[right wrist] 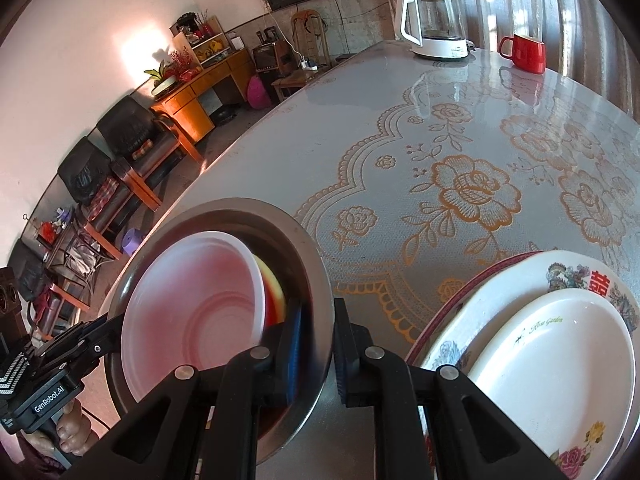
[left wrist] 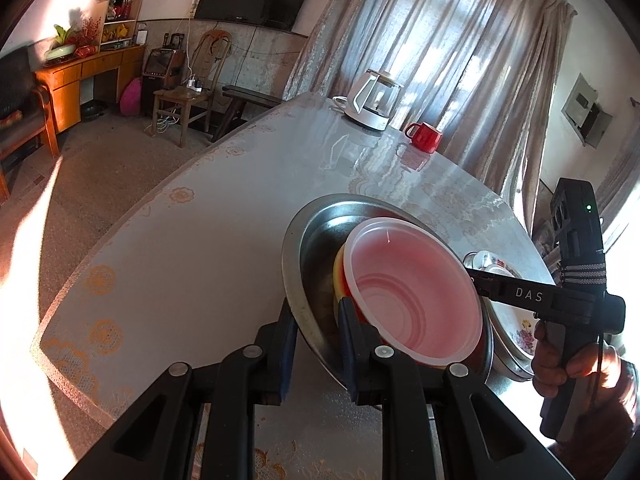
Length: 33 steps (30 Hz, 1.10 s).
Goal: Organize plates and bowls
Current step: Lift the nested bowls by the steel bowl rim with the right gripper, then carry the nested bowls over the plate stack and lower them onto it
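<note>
Both grippers are clamping the same wide stainless-steel basin point(left wrist: 312, 240) by its rim: the left gripper point(left wrist: 316, 344) is pinching the near-left rim, one pad inside and one outside, and the right gripper point(right wrist: 316, 348) is gripping the opposite rim the same way, jaws nearly closed on the thin metal. The basin is sitting tilted over the near edge of the desk point(left wrist: 200, 240), with a translucent pink plastic bowl point(left wrist: 412, 292) nested inside it on top of a yellow-and-red bowl point(left wrist: 340, 276), of which only a sliver is showing.

To my eye they are lifting or shifting the whole nest as one load. Doing it well is going to mean keeping both hands moving together and level, since the light plastic bowl is already leaning and could slide out if the basin tips further. Setting it down flat, clear of the plates, before letting go looks wise.

Just beside the basin, toward the near right corner, a stack of flowered white ceramic plates point(right wrist: 560, 360) is resting.

Counting: one steel basin, two bowls inside it, at least three plates in the stack, though lower ones are hard to separate. At the far edge are standing one white-and-glass kettle point(right wrist: 436, 20) and one red mug point(right wrist: 524, 52).
</note>
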Tool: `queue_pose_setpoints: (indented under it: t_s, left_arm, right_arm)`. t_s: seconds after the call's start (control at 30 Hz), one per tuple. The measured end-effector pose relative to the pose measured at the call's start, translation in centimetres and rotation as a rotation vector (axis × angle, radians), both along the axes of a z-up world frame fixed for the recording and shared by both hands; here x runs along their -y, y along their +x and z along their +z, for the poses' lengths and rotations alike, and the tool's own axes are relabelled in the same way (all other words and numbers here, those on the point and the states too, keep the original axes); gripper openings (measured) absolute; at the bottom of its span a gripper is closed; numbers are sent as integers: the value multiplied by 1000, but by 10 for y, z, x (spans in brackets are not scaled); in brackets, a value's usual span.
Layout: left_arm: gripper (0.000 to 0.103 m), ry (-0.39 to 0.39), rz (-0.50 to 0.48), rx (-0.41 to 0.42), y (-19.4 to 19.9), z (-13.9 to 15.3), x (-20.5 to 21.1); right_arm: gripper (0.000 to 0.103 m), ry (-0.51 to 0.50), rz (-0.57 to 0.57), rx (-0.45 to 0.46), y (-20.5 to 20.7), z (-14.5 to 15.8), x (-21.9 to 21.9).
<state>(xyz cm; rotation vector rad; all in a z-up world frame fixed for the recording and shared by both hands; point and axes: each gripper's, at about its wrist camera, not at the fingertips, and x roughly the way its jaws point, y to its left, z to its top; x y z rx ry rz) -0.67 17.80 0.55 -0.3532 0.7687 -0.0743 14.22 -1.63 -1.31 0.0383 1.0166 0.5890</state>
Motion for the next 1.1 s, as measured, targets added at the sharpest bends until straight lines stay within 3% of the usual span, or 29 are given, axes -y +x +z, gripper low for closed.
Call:
queue_pose_setpoints:
  t_s: [1.1]
  left_arm:
    - [20,72,-76,80,-7,36,35]
  right_arm:
    - [14,71,-80,59,-21,23,47]
